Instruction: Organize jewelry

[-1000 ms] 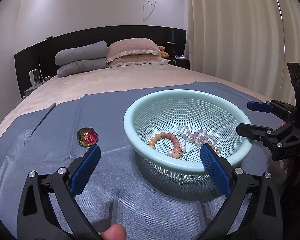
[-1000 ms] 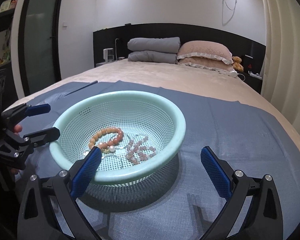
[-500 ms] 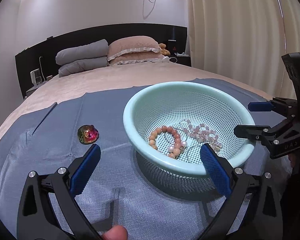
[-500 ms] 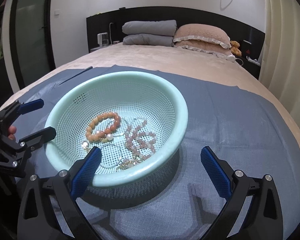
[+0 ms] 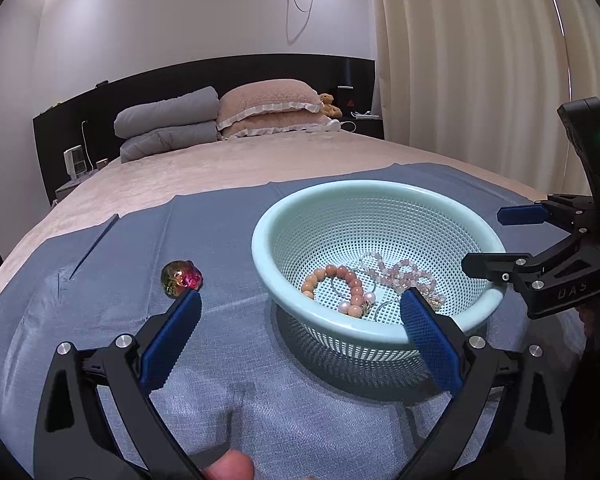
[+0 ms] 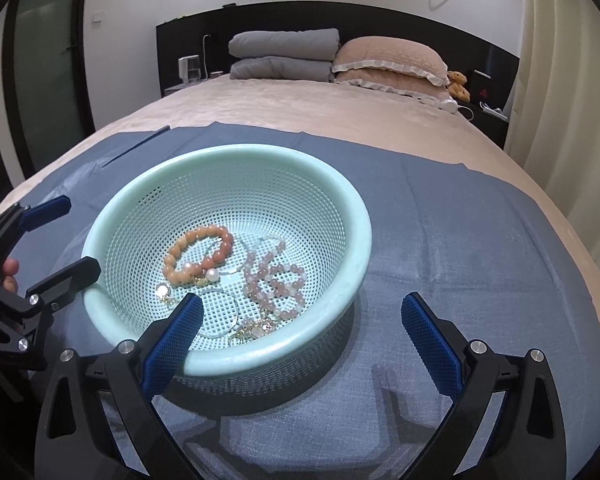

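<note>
Both grippers empty, jaws spread wide. Left gripper [image 5: 300,312] hovers low over the blue cloth [image 5: 220,360] on the bed [image 5: 220,168], its right finger overlapping the near rim of the mint mesh basket [image 5: 284,216]. Right gripper [image 6: 302,310] sits at the basket's other side, left finger over the near rim, right finger over bare cloth. Jewelry is mostly in the basket bottom: orange bead bracelet [image 6: 198,254] with a couple of pearls, pink bead strand [image 6: 276,280] beside it, thin ring-shaped hoop and small gold pieces [image 6: 252,326] near the front wall; can't tell exactly what the gold bits are. One iridescent red-green gem piece [image 5: 181,278] lies outside on the cloth, left of the basket, just past the left gripper's left fingertip. Fingertip of the person [image 5: 228,468] visible at bottom edge of left view.
</note>
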Motion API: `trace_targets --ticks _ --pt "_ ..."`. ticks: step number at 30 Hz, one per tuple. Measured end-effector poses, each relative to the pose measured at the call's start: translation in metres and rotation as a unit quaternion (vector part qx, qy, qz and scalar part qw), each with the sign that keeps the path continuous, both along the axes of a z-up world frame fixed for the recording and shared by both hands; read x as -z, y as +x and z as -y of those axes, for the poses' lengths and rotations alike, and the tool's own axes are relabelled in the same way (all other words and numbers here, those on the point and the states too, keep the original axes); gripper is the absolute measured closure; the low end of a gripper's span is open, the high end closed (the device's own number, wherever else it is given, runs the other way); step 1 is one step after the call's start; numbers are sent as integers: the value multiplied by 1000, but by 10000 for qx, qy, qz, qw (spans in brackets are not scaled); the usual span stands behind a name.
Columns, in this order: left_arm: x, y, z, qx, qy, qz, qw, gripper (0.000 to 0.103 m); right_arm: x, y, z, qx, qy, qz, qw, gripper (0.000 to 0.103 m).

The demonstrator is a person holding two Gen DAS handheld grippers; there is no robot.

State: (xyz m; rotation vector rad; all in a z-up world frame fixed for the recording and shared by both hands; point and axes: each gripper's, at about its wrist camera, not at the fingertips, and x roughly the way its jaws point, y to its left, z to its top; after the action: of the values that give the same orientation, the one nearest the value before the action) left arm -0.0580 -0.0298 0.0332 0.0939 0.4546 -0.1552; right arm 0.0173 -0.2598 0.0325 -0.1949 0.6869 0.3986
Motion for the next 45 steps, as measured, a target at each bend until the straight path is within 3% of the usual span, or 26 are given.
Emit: trace_targets --ticks 6,45 --pt "-10 -2 1 39 -67 171 9998 6 -2 0 -1 3 -28 55 10000 8" --pt "-8 11 3 -82 -97 -21 9999 6 -1 1 -4 -16 44 -11 10000 8"
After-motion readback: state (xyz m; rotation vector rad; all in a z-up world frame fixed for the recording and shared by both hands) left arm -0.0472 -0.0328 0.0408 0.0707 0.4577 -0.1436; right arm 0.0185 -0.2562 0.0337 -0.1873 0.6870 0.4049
